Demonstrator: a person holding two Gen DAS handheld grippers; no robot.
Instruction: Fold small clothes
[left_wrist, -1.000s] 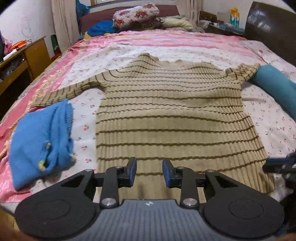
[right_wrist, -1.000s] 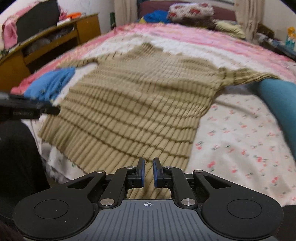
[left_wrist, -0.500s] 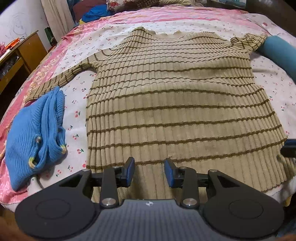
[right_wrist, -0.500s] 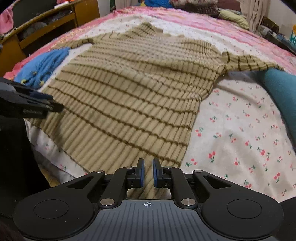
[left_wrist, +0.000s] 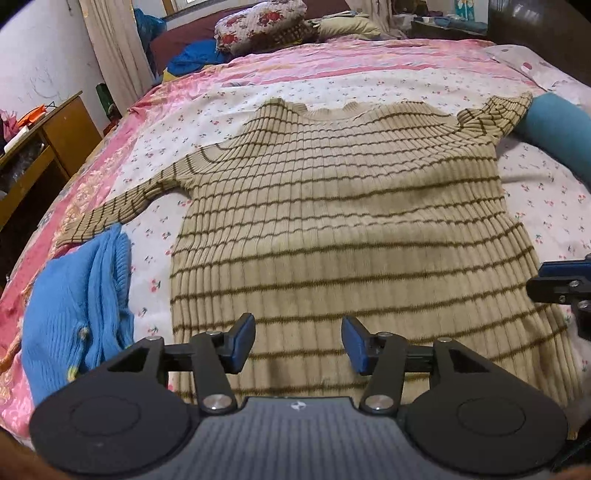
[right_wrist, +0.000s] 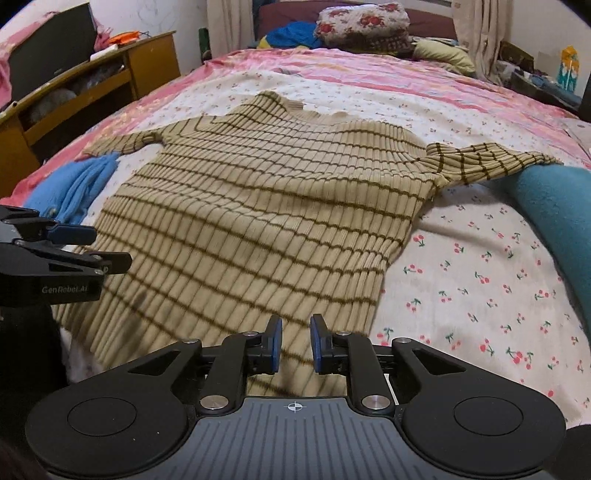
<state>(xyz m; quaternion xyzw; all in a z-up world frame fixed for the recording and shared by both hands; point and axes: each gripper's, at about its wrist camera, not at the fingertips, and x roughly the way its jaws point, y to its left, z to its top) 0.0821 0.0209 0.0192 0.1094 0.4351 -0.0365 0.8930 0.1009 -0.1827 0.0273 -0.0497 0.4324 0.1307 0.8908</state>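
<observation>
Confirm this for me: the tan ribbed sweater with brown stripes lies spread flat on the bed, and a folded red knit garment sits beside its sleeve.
One detail is wrong: the folded knit garment beside the sleeve is blue, not red, as the left wrist view shows. The rest stands: the tan ribbed sweater with brown stripes lies spread flat on the bed.

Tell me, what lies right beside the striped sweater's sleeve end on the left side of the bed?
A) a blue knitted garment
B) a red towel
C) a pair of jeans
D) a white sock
A: a blue knitted garment lies crumpled at the cuff of the tan striped sweater.
</observation>
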